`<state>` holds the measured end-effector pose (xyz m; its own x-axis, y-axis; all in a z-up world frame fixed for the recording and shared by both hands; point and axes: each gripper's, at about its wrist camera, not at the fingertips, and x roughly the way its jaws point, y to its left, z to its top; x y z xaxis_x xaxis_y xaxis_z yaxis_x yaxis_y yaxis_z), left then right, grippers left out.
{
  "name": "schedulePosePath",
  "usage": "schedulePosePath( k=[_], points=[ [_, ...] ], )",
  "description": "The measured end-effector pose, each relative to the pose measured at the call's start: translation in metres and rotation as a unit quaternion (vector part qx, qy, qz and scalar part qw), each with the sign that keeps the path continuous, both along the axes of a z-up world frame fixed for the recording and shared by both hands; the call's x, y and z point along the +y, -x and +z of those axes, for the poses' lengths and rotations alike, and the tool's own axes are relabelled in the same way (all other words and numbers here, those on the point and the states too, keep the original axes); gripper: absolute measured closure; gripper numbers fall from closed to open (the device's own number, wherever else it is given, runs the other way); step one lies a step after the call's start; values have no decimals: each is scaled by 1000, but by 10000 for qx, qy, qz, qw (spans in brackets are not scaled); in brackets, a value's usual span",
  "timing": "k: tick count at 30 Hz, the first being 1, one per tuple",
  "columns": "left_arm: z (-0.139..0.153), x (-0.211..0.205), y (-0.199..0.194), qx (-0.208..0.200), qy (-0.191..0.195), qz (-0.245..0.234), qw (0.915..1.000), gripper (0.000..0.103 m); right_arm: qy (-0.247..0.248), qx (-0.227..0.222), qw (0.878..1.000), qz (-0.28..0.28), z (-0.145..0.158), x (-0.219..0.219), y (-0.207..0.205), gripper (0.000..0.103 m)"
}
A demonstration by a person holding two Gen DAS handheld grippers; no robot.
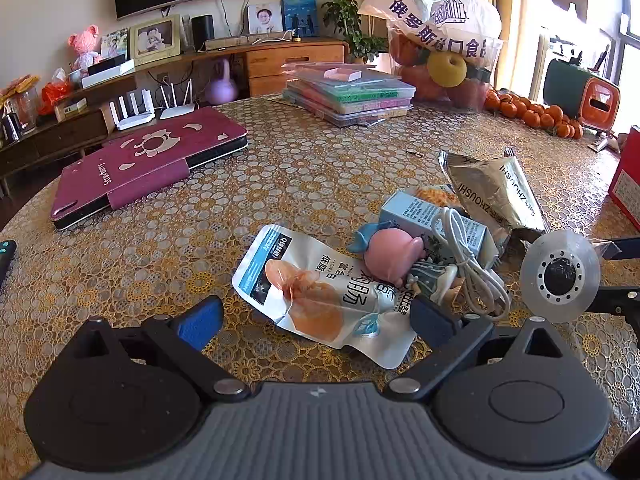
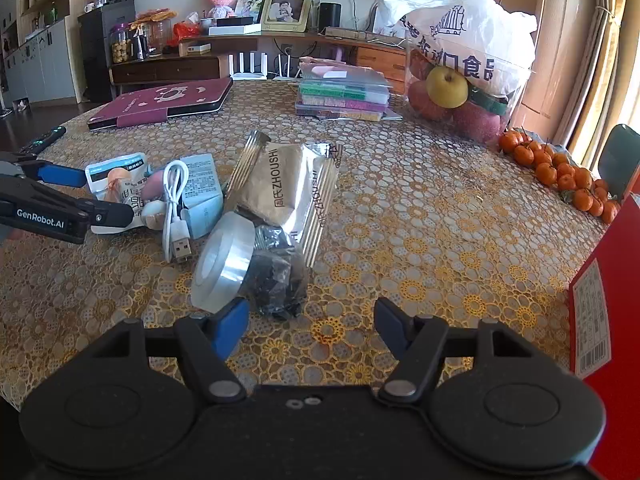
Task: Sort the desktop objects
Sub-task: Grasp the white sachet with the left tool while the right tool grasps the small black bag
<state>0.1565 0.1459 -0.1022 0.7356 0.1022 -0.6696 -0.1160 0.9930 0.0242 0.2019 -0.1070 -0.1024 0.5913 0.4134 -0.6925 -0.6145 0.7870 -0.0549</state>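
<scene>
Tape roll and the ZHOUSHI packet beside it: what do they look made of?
Tape roll: clear glossy plastic film, it seems; light glints off its wound side and the core shows through.
ZHOUSHI packet: probably metallised foil with a matte gold panel; its crimped ends are mirror-bright and creased.

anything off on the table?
Nothing spilled or broken. The tape roll stands on edge, leaning on a black crinkled bag, and the white USB cable lies draped across the small-item pile.
</scene>
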Motion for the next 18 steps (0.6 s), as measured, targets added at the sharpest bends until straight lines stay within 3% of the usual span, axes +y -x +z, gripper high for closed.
schedulePosePath(
  k=[13,18],
  points=[
    [-7,13,-12,-121,375,-138,9991,3,-62,-121,9991,413,-8,19,-6,36],
    [-10,17,-11,-157,507,-176,9984,3,-178,36,9987,483,-9,20,-8,51]
  ],
)
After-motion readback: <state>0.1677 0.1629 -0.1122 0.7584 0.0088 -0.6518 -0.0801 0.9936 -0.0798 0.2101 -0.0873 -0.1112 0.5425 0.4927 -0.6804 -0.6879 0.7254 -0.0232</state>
